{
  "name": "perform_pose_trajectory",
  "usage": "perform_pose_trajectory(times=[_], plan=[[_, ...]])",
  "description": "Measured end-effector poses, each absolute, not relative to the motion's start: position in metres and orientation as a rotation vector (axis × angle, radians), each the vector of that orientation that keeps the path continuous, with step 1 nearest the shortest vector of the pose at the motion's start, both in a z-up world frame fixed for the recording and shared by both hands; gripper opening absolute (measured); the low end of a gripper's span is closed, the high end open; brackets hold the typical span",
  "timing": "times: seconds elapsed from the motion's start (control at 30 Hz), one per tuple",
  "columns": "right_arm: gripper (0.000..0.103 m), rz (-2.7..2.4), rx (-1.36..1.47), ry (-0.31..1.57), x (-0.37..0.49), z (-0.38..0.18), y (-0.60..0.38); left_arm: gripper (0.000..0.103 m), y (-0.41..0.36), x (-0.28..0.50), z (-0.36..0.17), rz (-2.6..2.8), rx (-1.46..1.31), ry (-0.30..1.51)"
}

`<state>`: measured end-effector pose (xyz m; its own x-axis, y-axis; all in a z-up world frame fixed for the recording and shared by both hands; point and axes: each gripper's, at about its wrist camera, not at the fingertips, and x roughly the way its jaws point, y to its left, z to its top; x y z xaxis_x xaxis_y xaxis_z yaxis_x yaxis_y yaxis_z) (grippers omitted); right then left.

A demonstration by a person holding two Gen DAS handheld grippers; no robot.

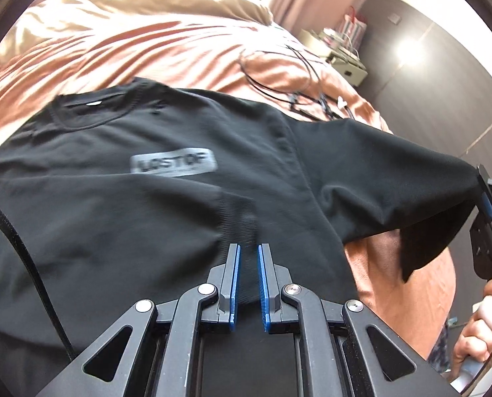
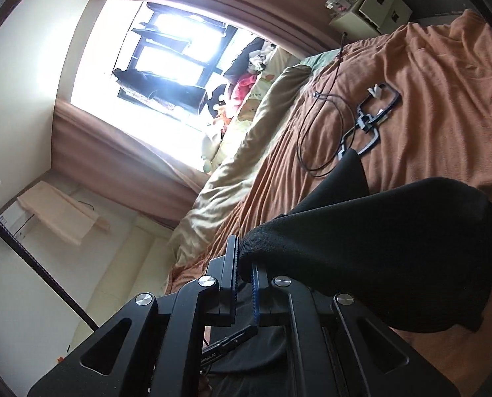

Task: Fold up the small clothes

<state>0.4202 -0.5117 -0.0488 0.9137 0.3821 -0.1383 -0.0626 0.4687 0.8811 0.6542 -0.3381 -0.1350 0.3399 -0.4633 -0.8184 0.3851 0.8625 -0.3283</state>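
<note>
A black sweatshirt with a grey chest label lies front up on an orange blanket, collar away from me. My left gripper is shut on a ribbed cuff of the sweatshirt over its lower front. The other sleeve is stretched out to the right and lifted off the bed. At its end, my right gripper pinches it. In the right wrist view the right gripper is shut on that sleeve's ribbed cuff, and the sleeve hangs away to the right.
Thin black cables and a black frame-like object lie on the blanket beyond the sleeve. A beige duvet and soft toys sit by the bright window. A bedside unit stands at the bed's corner. A hand grips the right handle.
</note>
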Motion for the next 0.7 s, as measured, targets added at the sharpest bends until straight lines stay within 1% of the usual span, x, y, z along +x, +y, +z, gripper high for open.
perform_pose_trajectory(times=[0.13, 0.27, 0.5, 0.7], plan=[[0.003, 0.319, 1.018, 0.365, 0.460, -0.034, -0.482, 0.011, -0.299, 0.648, -0.120, -0.535, -0.112, 1.064], [0.003, 0.350, 0.979, 0.426, 0.496, -0.032, -0.448, 0.011, -0.263, 0.646, -0.114, -0.501, -0.144, 1.052], [0.003, 0.399, 0.916, 0.612, 0.559, -0.057, -0.385, 0.011, -0.204, 0.647, -0.115, -0.427, -0.218, 1.046], [0.005, 0.383, 0.855, 0.768, 0.598, -0.083, -0.350, 0.011, -0.172, 0.643, -0.123, -0.394, -0.259, 1.047]])
